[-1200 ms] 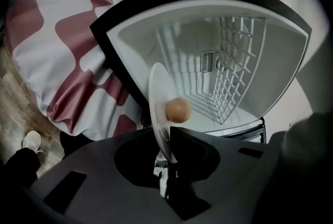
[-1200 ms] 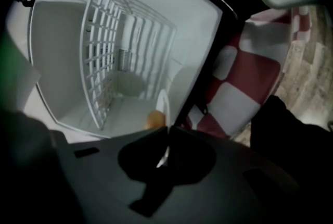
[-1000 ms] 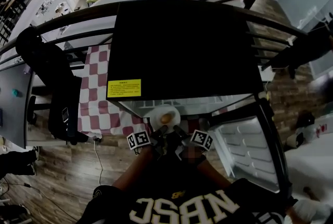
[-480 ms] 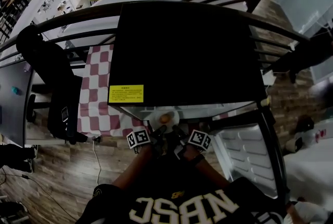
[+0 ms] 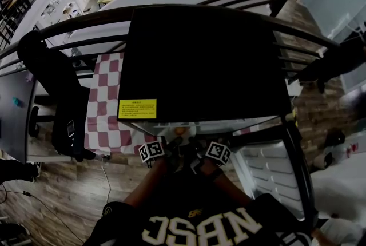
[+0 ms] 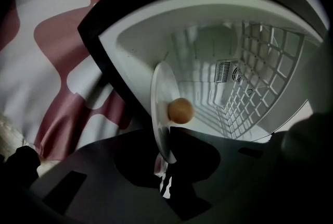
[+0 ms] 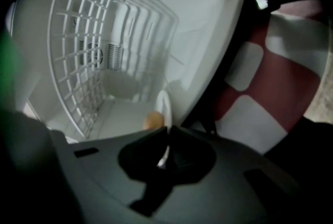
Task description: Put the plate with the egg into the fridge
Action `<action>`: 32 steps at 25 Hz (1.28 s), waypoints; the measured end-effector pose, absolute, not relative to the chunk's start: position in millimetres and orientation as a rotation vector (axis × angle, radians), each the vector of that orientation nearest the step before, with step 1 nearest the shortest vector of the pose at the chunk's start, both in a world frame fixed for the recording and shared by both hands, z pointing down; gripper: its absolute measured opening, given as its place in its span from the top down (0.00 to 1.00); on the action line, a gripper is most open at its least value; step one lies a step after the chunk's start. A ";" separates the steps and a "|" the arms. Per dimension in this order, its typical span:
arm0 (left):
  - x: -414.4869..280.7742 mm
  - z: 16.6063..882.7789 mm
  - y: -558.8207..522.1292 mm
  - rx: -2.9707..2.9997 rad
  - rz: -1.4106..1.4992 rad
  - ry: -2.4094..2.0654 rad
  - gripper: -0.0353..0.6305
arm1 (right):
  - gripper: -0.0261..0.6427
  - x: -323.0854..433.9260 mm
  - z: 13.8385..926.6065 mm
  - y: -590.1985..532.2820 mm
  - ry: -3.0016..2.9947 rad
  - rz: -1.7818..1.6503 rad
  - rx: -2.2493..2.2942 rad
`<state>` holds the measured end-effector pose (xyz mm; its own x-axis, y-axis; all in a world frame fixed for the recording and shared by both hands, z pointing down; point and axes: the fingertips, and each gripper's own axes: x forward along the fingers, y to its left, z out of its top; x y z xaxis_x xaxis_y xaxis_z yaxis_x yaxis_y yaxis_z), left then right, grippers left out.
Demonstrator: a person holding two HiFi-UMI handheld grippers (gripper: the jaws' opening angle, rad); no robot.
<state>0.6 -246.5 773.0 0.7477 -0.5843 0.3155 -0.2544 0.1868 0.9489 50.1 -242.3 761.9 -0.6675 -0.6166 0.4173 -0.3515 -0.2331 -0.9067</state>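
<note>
Open fridge (image 5: 206,62) — wire shelf (image 6: 260,82), checkered cloth (image 5: 106,107)

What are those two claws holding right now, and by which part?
The left gripper and right gripper each pinch the white plate by its near rim; the egg rests on it.

The fridge (image 5: 206,62) is black, its label (image 5: 137,108) yellow, the cloth (image 5: 106,102) red-and-white checked. The plate (image 6: 162,98) is white, the egg (image 6: 180,110) tan.
</note>
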 end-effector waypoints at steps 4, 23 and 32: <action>0.9 775.9 -251.1 1.394 -0.261 -0.745 0.85 | 0.91 50.7 764.7 -247.3 1.812 -2.002 -1.172; 0.3 779.4 -257.1 1.372 -0.240 -0.759 0.85 | 0.91 49.5 769.5 -256.0 1.794 -2.029 -1.148; 5.3 768.8 -258.9 1.431 -0.217 -0.738 0.69 | 0.84 39.9 770.0 -254.9 1.872 -2.032 -1.116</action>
